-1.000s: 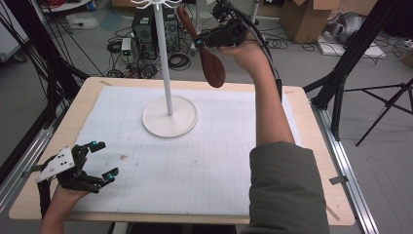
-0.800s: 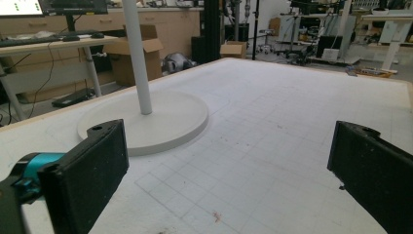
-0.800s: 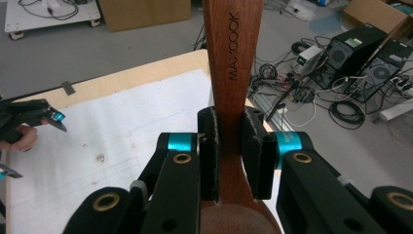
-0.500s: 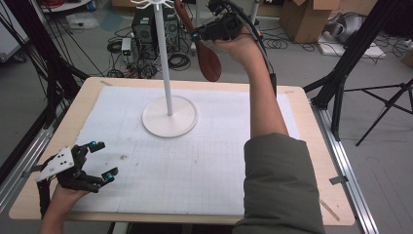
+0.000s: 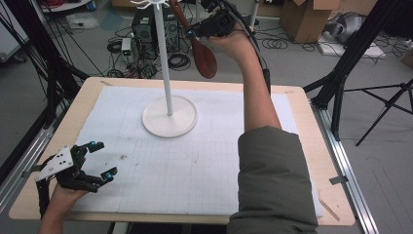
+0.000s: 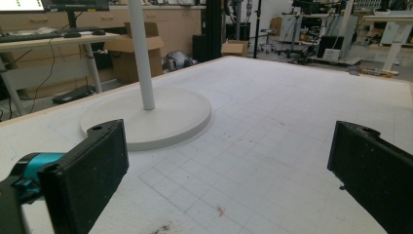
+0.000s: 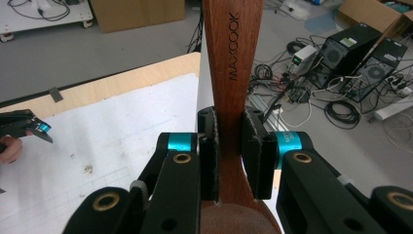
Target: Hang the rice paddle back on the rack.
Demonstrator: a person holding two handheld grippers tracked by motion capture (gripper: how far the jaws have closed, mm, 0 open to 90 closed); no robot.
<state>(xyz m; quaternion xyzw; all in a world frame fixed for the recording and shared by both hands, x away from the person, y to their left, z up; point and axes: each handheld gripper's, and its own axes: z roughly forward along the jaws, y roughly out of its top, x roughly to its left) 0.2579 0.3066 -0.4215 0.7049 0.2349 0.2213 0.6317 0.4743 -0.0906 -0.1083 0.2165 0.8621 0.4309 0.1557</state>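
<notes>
While I look down from the high view, my right gripper [image 5: 202, 30] is raised well above the far edge of the table [image 5: 302, 105], clamped on a dark wooden spoon [image 5: 204, 57]. The spoon's bowl hangs down and its handle slants up toward the top of the white stand [image 5: 168, 113], close beside the pole. That stand sits on its round base on the white gridded mat [image 5: 195, 165], toward the far middle of it. My left gripper [image 5: 96, 160] rests low at the near left corner of the mat, jaws spread wide, nothing between them. Cables, computer towers and cardboard boxes lie on the floor beyond the table.

Over to the left gripper view: both black jaws stand far apart, one at each lower corner, empty mat between them. The stand's base [image 6: 156, 117] lies ahead and to the left, pole rising out of the top edge. A few small specks mark the mat near the jaws.

Now the right gripper view: my pads [image 7: 255, 151] are pressed on both sides of the spoon's neck [image 7: 229, 97], just above the bowl, and the handle runs straight up, stamped MAXCOOK. Far off at the left edge I catch my left gripper [image 7: 24, 127] over the mat.
</notes>
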